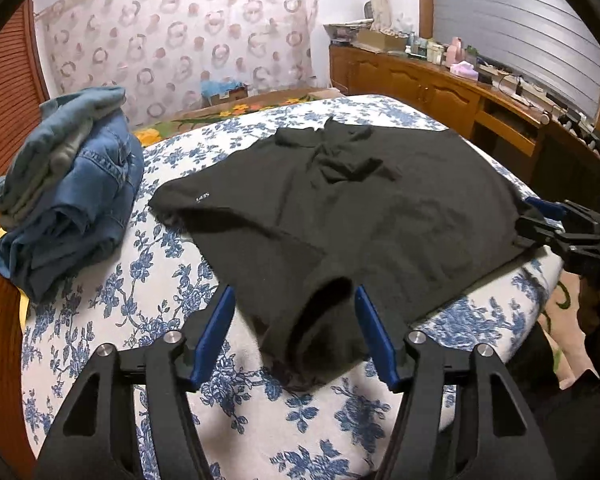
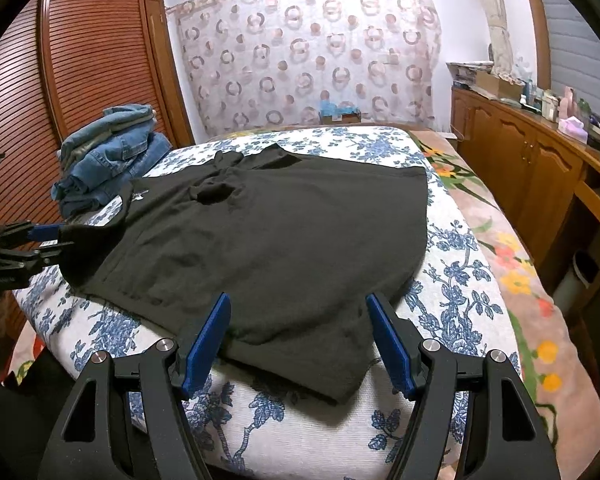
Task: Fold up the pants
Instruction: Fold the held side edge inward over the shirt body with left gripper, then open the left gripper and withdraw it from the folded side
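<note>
Black pants [image 1: 340, 216] lie spread flat across the bed [image 1: 148, 320], on its white cover printed with blue flowers. One leg end rolls up into an open tube at the near edge, seen in the left wrist view.

Left gripper [image 1: 296, 320]: blue fingers [image 1: 224, 312] spread apart, one on each side of that rolled leg end. Neither pad presses the cloth (small gaps show on both sides). In the right wrist view the same gripper [image 2: 48, 240] sits at the pants' left edge, where a fold of fabric bulges up next to it.

Right gripper [image 2: 298, 332]: jaws spread wide over the near corner of the pants [image 2: 268, 240], fabric lying between the fingers [image 2: 388, 340] but not pinched. From the left wrist view it [image 1: 540, 216] appears at the garment's right edge, its fingertips partly hidden by dark cloth.

Folded denim stack [image 1: 68, 192] rests on the bed left of the pants, near but apart from them. A wooden dresser [image 1: 440, 88] runs along the right wall, cluttered with small bottles and boxes too small to identify. Patterned curtain [image 2: 308, 52] hangs behind the bed; a louvred wooden door [image 2: 96, 52] stands at left.
</note>
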A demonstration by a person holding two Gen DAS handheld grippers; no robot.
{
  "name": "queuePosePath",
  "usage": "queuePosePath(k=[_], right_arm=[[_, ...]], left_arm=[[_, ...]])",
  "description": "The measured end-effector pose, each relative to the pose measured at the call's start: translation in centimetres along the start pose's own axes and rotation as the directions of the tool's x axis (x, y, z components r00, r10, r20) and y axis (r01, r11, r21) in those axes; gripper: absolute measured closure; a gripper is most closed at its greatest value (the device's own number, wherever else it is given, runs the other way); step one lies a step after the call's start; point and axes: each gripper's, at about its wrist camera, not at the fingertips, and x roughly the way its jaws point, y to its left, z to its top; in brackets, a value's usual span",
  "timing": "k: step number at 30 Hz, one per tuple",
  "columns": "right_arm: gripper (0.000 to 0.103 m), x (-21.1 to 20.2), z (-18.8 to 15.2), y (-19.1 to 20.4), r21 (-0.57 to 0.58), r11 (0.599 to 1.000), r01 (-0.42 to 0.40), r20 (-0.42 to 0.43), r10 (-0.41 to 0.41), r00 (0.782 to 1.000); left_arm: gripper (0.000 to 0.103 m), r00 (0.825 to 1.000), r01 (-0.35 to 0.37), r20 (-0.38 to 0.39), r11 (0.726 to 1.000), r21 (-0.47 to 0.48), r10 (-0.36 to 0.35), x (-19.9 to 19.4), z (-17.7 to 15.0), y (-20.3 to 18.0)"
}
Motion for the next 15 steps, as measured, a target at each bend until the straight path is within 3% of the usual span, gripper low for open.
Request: queuePosePath(k=[3,4,15], right_arm=[[0.031,0.0,0.0,-0.1,-0.004,1.000,0.005,-0.004,-0.005,1.000],[0.031,0.1,0.0,-0.3,0.000,1.000,0.007,-0.005,-0.007,1.000],[0.031,-0.8,-0.3,-1.7,0.031,0.999,0.028,0.001,-0.028,1.000]], left_arm=[[0.091,1.000,0.015,-0.003,1.000,-0.008,-0.015,0.5,0.2,0.1],[0.095,1.000,0.020,-0.002,1.000,-0.001,-0.020,0.6,0.4,-0.1],[0.098,0.986,0.129,0.087,0.984,0.126,-0.141,-0.1,6.3,-5.6]])
